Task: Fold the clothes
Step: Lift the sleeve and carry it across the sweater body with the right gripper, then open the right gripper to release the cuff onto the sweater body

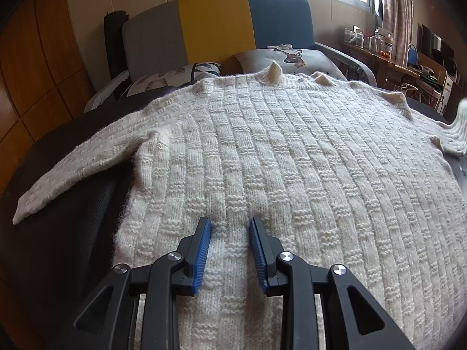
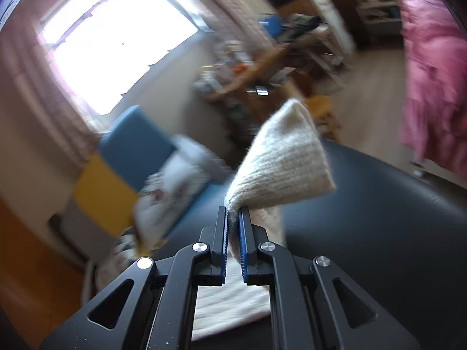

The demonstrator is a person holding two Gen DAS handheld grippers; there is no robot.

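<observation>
Beneath and ahead of the left gripper (image 1: 230, 224) a cream knitted sweater (image 1: 292, 160) lies spread flat on a dark surface (image 1: 73, 204), one sleeve (image 1: 81, 169) stretched off to its left; the jaws stand parted, holding nothing, tips at the knit. The right gripper (image 2: 233, 213) is clamped on a sleeve cuff (image 2: 280, 160), which fans out just beyond its tips.

The sweater (image 1: 262, 151) lies spread flat on the bed (image 1: 73, 180), one sleeve (image 1: 73, 172) stretched out to the left. Pillows (image 1: 286, 55) sit beyond its far edge, against the headboard (image 1: 216, 23). The left gripper (image 1: 230, 221) rests over the sweater's near part. At right, a cuff (image 2: 280, 160) sits between the right gripper's (image 2: 232, 213) fingers, above the bed. A desk (image 1: 408, 67), apparently cluttered, stands far right.
</observation>
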